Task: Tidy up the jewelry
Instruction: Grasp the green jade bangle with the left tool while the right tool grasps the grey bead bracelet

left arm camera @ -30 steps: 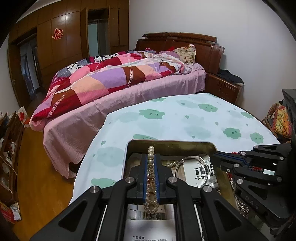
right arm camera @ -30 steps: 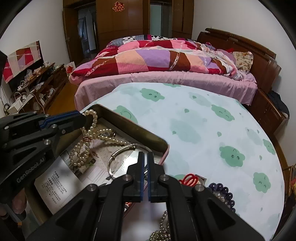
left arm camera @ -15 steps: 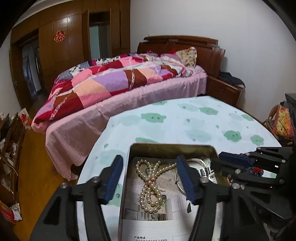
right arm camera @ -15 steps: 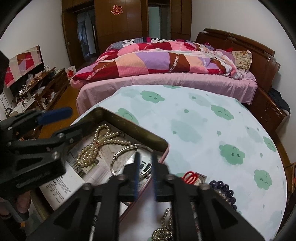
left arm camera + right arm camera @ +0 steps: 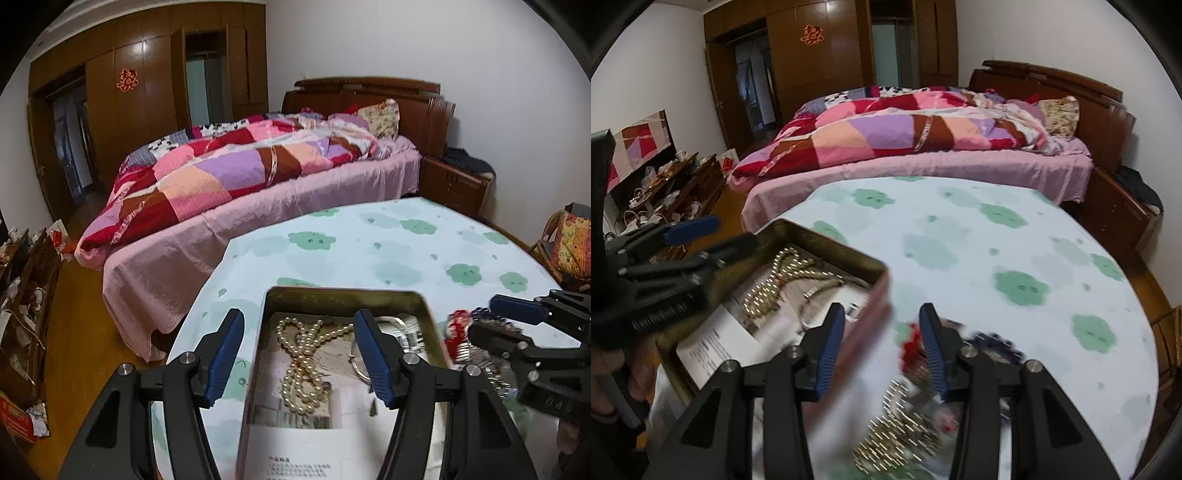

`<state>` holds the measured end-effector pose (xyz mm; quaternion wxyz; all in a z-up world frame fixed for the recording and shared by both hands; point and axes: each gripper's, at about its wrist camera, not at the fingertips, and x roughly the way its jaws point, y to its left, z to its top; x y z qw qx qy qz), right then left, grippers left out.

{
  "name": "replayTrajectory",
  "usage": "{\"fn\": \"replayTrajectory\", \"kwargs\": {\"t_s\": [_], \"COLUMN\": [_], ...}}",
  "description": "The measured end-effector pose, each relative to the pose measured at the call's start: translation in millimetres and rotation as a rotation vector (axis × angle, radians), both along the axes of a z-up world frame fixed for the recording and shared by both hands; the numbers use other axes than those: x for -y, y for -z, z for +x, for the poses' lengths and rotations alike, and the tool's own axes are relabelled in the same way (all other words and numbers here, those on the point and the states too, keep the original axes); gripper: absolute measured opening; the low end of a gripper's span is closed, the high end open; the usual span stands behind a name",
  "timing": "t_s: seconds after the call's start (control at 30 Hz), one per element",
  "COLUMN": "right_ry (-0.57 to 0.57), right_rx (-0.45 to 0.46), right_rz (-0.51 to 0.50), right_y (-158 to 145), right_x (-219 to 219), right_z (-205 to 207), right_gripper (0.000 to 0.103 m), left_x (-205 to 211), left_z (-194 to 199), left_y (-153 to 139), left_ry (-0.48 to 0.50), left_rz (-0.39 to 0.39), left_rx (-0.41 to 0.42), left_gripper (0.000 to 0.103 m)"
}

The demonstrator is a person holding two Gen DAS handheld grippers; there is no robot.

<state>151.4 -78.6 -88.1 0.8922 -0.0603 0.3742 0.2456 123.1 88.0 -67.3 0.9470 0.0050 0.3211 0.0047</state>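
A gold metal tin (image 5: 343,293) stands on the table, also in the right wrist view (image 5: 820,236). In it lie a pearl necklace (image 5: 301,365) (image 5: 775,280), a silver bangle (image 5: 356,360) and a printed leaflet (image 5: 295,454). My left gripper (image 5: 299,354) is open and empty above the tin. My right gripper (image 5: 882,343) is open and empty over the tin's right rim; it shows in the left wrist view (image 5: 491,321). Right of the tin lie a red ornament (image 5: 458,332) (image 5: 912,339), dark beads (image 5: 997,341) and a blurred gold chain (image 5: 897,439).
The round table has a pale cloth with green cloud prints (image 5: 388,251). A bed with a patchwork quilt (image 5: 240,173) stands behind it. A cluttered low cabinet (image 5: 665,188) is at the left, a wicker chair (image 5: 569,247) at the right.
My left gripper opened and let the pearl necklace fall into the tin, then drew back. My right gripper opened and swung right toward the jewelry beside the tin.
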Motion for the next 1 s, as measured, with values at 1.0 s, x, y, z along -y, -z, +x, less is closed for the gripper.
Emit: {"fn": "replayTrajectory", "kwargs": {"t_s": [1.0], "right_ry": [0.209], "right_rx": [-0.074], "right_rz": [0.065], "right_y": [42], "right_x": [134], "right_z": [-56], "right_gripper": [0.054], "left_x": [151], "left_z": [-60], "left_y": [36], "left_ry": [0.326], "left_rz": [0.037], "left_rx": [-0.147], "left_gripper": [0.051]}}
